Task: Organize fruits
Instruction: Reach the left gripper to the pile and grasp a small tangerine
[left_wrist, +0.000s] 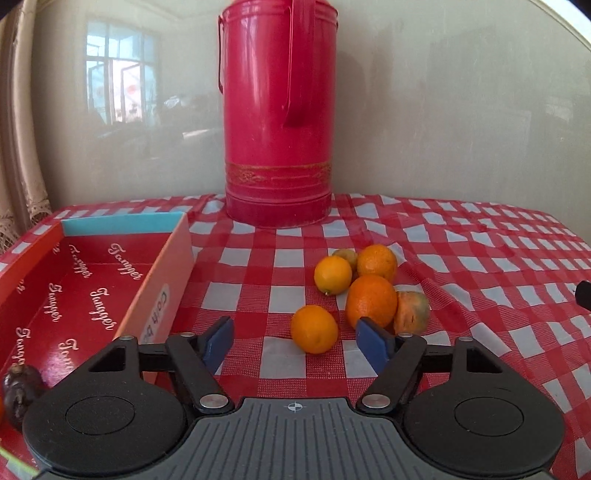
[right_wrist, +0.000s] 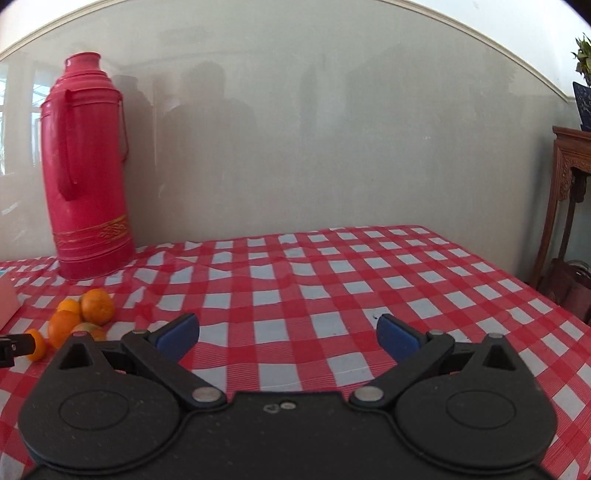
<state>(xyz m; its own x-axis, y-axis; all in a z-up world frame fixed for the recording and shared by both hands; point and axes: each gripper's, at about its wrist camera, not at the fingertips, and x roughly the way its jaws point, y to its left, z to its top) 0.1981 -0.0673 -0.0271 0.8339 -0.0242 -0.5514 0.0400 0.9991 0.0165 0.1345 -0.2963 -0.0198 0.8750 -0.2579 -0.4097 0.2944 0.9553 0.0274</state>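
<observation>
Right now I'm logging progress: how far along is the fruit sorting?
Barely started. The red box holds only a dark fruit at its near corner. In hand: the open left gripper brackets the nearest orange, not gripping. Left: the citrus cluster on the checked cloth. The right gripper is open, empty.

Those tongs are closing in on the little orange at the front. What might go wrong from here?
1. The front orange is round and sits loose on the checked cloth; the left tongs are open around it, not pressing, so a nudge may roll it away.
2. The right-hand pad sits close to the big orange, which leans among the piled fruit. Bumping it could scatter the pile.
</observation>
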